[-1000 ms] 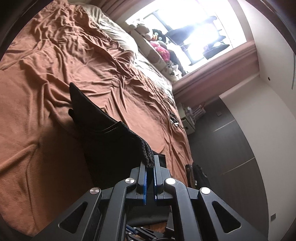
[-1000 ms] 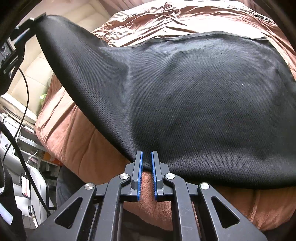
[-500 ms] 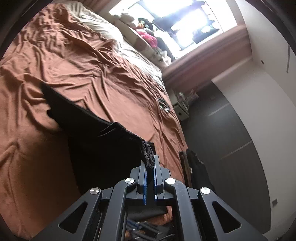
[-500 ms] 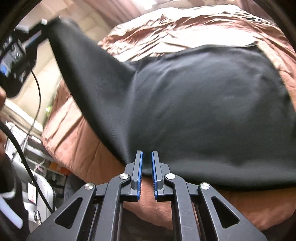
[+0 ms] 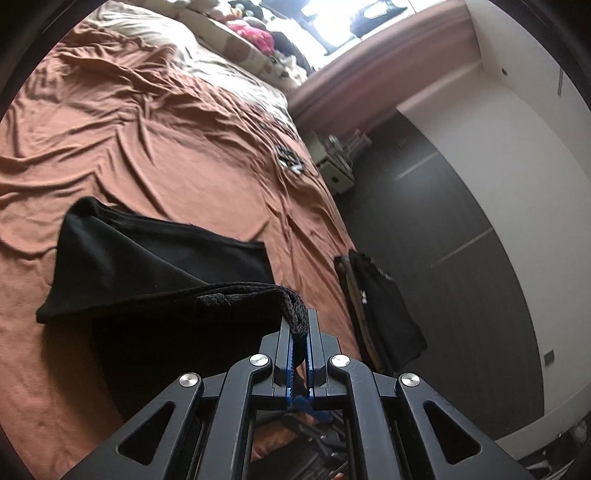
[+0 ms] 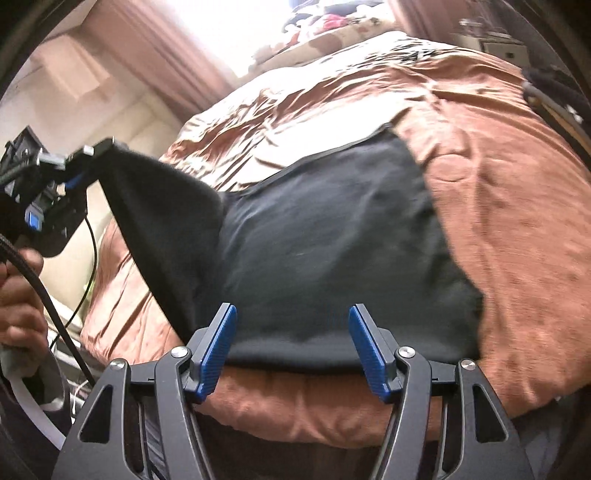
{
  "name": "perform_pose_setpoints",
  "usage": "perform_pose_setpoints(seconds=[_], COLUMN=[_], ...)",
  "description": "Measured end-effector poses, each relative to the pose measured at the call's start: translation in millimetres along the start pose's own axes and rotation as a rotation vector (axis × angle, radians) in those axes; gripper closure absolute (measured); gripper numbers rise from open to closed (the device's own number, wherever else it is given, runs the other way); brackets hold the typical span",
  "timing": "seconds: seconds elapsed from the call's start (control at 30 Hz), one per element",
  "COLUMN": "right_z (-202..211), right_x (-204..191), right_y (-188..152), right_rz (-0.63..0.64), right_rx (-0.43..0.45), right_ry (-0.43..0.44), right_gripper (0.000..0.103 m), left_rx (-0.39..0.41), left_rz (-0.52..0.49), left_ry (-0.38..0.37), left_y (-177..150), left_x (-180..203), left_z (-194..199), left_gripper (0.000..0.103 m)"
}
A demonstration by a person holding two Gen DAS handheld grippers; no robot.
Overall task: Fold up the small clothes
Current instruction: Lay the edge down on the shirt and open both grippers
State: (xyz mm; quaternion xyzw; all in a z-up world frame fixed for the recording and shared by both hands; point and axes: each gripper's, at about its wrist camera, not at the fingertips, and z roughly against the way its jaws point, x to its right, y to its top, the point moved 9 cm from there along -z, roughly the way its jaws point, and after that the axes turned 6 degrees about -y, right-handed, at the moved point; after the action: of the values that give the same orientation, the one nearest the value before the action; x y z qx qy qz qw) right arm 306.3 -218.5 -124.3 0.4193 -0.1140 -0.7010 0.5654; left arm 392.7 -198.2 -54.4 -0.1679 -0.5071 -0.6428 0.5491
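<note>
While left gripper (image 5: 298, 332) pinches black garment (image 6: 332, 258) hem lifted off brown bedspread (image 6: 517, 221), right gripper (image 6: 293, 347) jaws opening, nothing between, cloth just ahead.

A small black garment (image 6: 332, 236) of fine mesh knit lies mostly flat near the bed's near edge. Its left corner is lifted off the cover into a taut peak, and the thick hemmed edge (image 5: 295, 314) there is bunched and folded over.

Black garment (image 6: 332, 251) motion-blurred, weave unreadable. Small dark items on bed (image 5: 290, 160) too tiny to tell. Windowsill clutter (image 5: 255, 33) washed out by glare.
</note>
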Motion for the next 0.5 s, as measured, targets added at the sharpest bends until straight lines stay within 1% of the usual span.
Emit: perform_pose_setpoints(seconds=[0.17,0.5], right_z=[14,38], right_x=[23,45], right_y=[-2,-11], right_rz=[-0.047,-0.080], right_rx=[0.007,0.005], right_ry=[-0.015,-0.035], right_gripper=[0.042,0.042], left_rx=[-0.077,-0.230], left_rz=[-0.010,-0.021], left_ry=[-0.010,-0.007], left_y=[-23,-77], left_x=[9,14], left_z=[-33,-94], left_gripper=[0.098,0.098])
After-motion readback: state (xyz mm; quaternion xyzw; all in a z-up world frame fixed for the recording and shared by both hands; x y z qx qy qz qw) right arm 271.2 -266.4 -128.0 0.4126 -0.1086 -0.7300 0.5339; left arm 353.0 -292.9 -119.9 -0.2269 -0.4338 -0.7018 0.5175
